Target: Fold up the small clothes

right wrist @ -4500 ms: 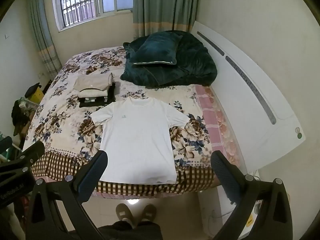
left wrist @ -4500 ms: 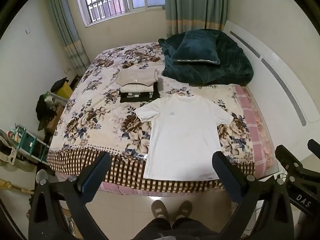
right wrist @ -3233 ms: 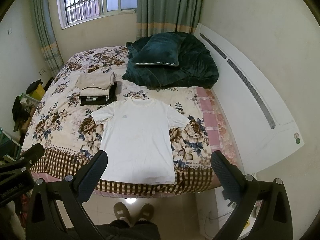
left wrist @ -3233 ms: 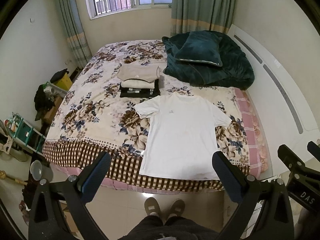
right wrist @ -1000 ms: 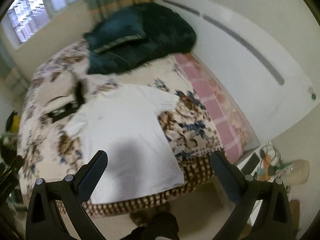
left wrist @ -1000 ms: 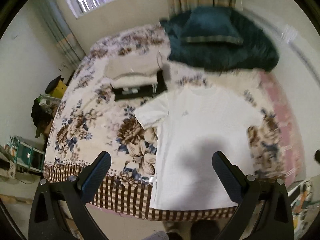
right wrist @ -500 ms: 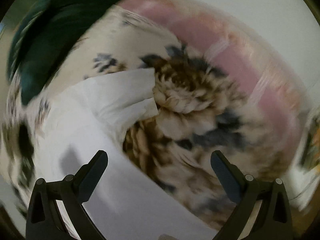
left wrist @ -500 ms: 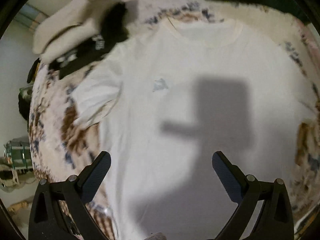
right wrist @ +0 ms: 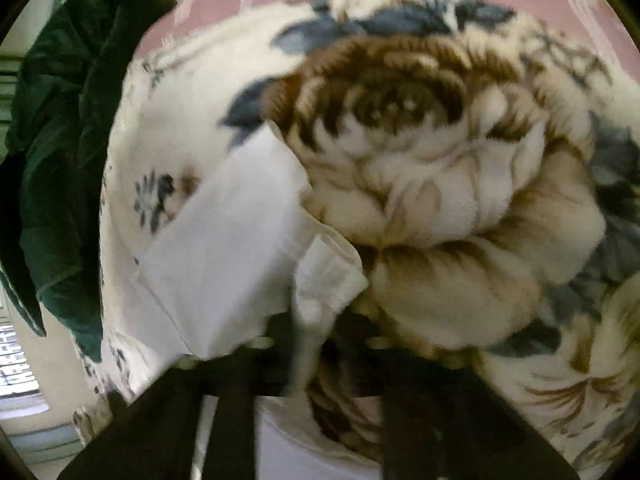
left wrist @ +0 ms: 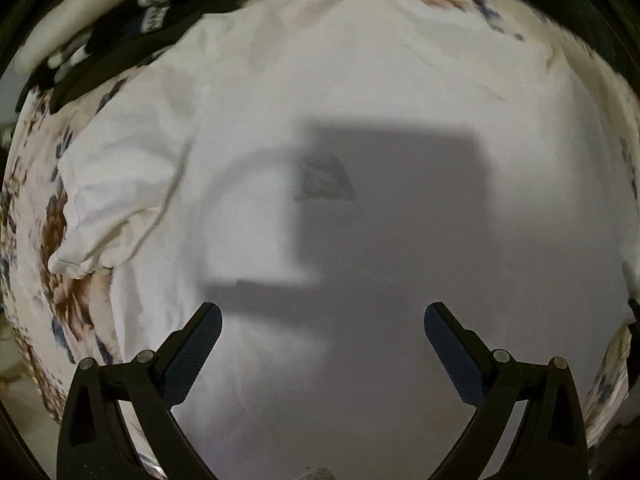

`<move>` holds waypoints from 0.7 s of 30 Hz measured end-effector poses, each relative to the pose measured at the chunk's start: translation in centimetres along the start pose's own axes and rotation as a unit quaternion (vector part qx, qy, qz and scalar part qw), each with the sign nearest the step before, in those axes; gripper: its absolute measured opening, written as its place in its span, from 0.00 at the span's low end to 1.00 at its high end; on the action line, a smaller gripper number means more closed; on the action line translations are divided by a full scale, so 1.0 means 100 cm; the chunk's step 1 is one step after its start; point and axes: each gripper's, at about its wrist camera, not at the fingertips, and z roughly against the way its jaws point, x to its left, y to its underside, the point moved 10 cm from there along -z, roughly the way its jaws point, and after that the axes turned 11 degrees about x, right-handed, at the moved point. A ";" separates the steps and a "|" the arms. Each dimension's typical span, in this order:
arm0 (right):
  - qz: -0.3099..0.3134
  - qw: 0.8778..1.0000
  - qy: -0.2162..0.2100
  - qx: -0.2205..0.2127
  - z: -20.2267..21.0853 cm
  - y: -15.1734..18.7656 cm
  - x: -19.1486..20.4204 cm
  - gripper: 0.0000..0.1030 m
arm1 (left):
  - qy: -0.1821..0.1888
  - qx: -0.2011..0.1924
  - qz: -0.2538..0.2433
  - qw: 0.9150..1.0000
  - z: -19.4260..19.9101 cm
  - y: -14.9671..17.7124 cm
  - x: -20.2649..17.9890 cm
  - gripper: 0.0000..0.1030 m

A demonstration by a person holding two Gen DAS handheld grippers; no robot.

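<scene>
**One white tee on the bed, one sleeve pinched**

A single white short-sleeved cotton T-shirt (left wrist: 360, 92) lies spread flat on the floral plush bedspread (right wrist: 440, 200), chest up, with one small grey printed logo (left wrist: 324, 178) near its middle. The left gripper (left wrist: 322, 320) hangs straight above the shirt's body, its two black fingers spread wide apart with nothing between them, and throws one blocky shadow over the fabric. One sleeve (left wrist: 116, 200) lies rumpled at the left of that view. Beyond the shoulder sits one stack of folded clothes (left wrist: 108, 32), pale pieces over a dark one; how many pieces I cannot tell.

The right gripper (right wrist: 316, 336) has just been closing, and its two fingers now come together on the hem of the shirt's other sleeve (right wrist: 240, 248), white cloth bunched between them. One dark green blanket (right wrist: 60, 140) is heaped at the left edge.
</scene>
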 end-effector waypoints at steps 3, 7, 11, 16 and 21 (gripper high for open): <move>0.070 0.995 0.040 -0.057 0.017 0.008 0.035 0.05 | 0.007 -0.019 0.013 1.000 0.017 0.004 0.022 1.00; 0.289 0.940 0.132 -0.127 0.025 0.055 0.125 0.05 | 0.004 -0.044 0.029 0.999 0.039 0.017 0.055 1.00; 0.539 0.792 0.226 -0.177 -0.012 0.160 0.192 0.05 | -0.022 -0.059 0.035 0.997 0.049 0.036 0.091 1.00; 0.676 0.663 0.276 -0.165 -0.074 0.254 0.191 0.05 | -0.037 -0.056 0.048 0.997 0.046 0.061 0.131 1.00; 0.707 0.647 0.281 -0.054 -0.102 0.292 0.154 0.30 | -0.038 -0.056 0.067 0.995 0.039 0.084 0.156 1.00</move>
